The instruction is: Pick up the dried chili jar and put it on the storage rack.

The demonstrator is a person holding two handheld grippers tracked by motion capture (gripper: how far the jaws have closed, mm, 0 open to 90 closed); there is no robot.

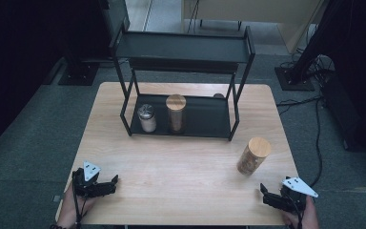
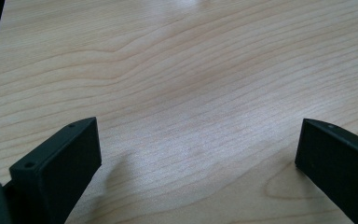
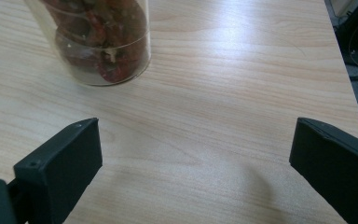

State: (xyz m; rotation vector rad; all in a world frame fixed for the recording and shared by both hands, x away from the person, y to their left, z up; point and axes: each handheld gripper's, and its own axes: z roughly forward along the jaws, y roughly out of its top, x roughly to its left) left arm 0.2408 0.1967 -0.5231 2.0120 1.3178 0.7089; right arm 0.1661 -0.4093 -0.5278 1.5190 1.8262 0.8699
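Observation:
A glass jar with a wooden lid (image 1: pixel 253 155) stands on the table's right side; in the right gripper view the same jar (image 3: pixel 98 42) shows dark red dried contents, ahead and to the left of the jaws. My right gripper (image 1: pixel 265 194) (image 3: pixel 193 140) rests low at the front right corner, open, with bare wood between its jaws, a short way from the jar. Over at the front left, my left gripper (image 1: pixel 113 185) (image 2: pixel 196 140) is open above bare tabletop, holding nothing.
A black two-tier rack (image 1: pixel 181 50) stands at the back centre of the wooden table (image 1: pixel 181 162). Its lower shelf carries a metal-lidded jar with white contents (image 1: pixel 147 118) and a wooden-lidded jar (image 1: pixel 176 113). Cables and stands lie on the floor at the right.

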